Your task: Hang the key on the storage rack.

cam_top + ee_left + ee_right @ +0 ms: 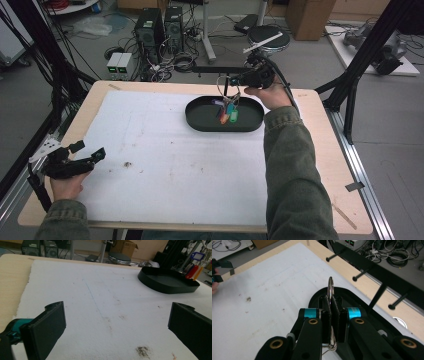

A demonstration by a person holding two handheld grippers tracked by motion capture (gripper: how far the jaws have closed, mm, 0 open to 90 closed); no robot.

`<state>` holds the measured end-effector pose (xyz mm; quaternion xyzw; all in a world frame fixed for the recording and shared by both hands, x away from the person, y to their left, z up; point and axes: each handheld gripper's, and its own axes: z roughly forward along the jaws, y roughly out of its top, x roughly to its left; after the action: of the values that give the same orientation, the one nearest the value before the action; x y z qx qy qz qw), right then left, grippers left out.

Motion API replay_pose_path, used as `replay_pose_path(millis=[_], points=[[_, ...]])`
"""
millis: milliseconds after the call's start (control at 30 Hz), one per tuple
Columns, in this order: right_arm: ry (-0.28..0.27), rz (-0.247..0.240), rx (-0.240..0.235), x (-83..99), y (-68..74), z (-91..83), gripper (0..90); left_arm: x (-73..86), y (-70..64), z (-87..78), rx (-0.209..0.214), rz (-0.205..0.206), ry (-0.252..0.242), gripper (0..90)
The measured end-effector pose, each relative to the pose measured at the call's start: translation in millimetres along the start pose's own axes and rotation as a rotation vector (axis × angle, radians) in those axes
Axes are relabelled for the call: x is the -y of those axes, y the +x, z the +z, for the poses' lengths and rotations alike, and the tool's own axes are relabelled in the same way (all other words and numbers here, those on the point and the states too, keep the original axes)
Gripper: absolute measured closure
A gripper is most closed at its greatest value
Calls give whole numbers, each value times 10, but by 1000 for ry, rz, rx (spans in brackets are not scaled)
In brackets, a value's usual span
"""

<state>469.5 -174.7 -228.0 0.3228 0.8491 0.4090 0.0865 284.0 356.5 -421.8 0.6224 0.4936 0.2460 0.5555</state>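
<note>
While your right gripper (239,80) hangs over the far side of the table (320,165), its two jaws are pressed together on one metal key ring (330,287), which stands edge-on between the pads in the right gripper view. From that ring a bunch of coloured key tags (228,112) dangles into the single black oval tray (200,120); in the high view you can make out purple, blue, orange and green, and the left gripper view adds a red one (192,271), but the tags overlap too much for a firm count. The tray sits on the white foam mat (165,165), toward its far right corner. Your left gripper (89,156) is low at the mat's near left edge, well apart from the tray, both jaws spread wide with nothing between them.
</note>
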Motion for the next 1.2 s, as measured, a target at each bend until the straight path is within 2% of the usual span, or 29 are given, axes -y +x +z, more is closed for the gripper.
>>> replay_pose_path(millis=[233,367,500,600,733,933,1033,1200], points=[[14,-1,9,-170,-56,89,870,2,5,6,4,10,11,19],[-18,1,-5,-223,-97,140,870,3,14,9,4,8,9,19],[-41,22,-10,-229,-187,215,870,4,13,14,5,8,8,19],[-35,45,-7,-213,-259,284,870,5,17,20,4,9,8,19],[-31,50,-32,-199,-318,375,870,5,28,29,8,-1,2,19],[-22,77,-19,-174,-404,457,869,1,42,25,17,-20,-6,19],[-5,71,-2,-168,-433,516,870,2,48,32,16,-24,-5,19],[25,88,31,-140,-491,570,869,2,52,27,13,-24,-10,19]])
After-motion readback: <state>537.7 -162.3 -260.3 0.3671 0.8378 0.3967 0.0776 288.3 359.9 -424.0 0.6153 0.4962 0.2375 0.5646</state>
